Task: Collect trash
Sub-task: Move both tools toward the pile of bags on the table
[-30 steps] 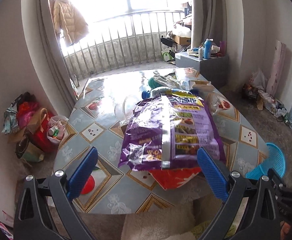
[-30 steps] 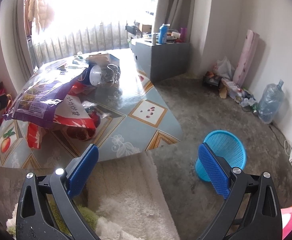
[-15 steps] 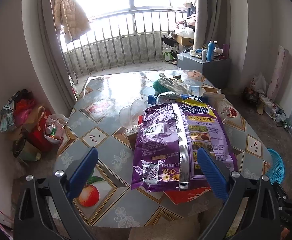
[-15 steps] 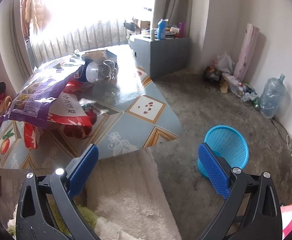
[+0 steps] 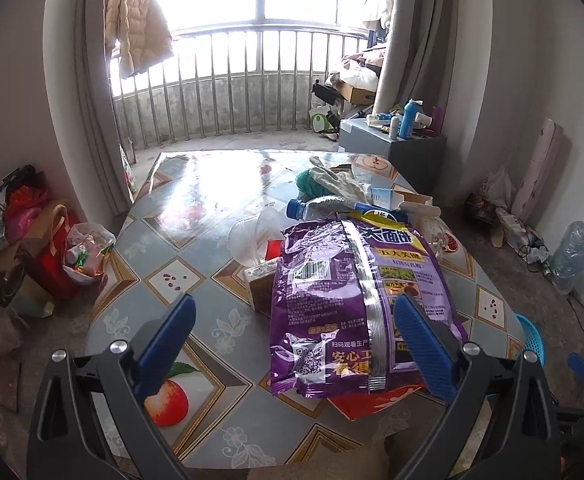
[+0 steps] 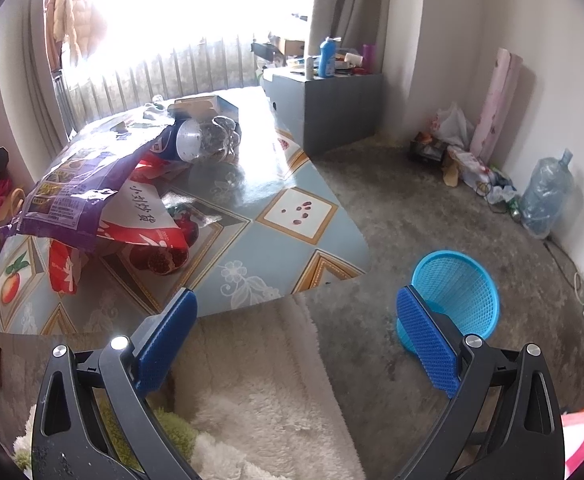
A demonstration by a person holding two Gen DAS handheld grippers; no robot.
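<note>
Left wrist view: the left tool (image 5: 292,344) hangs above the near edge of a counter (image 5: 196,216) covered in a blue, fruit-patterned cloth. Its two blue-padded fingers stand wide apart and hold nothing. A large purple snack bag (image 5: 355,300) lies flat on the near right part of the counter, between the fingers as seen from here, with the right finger pad overlapping the bag's right edge in the picture. Whether the pad touches the bag cannot be told. A red wrapper (image 5: 371,400) pokes out from under the bag's near end. Behind the bag lie a clear plastic cup (image 5: 252,236) on its side, a plastic bottle with a blue cap (image 5: 319,206), a small open carton (image 5: 395,198) and a crumpled cloth (image 5: 331,180). A blue mesh basket (image 5: 531,336) shows at the right edge, on the floor past the counter's corner.

Right wrist view: the right tool (image 6: 295,336) is also spread open and empty, held low beside the counter (image 6: 292,216) over a cream shaggy rug (image 6: 260,392). The purple snack bag (image 6: 80,184) sits at the far left, resting on a red and white bag (image 6: 144,216), with the plastic bottle (image 6: 208,142) beyond them. The blue mesh basket (image 6: 455,292) stands upright on the grey floor (image 6: 411,208), just behind the right finger in this view and well apart from the trash on the counter.
</note>
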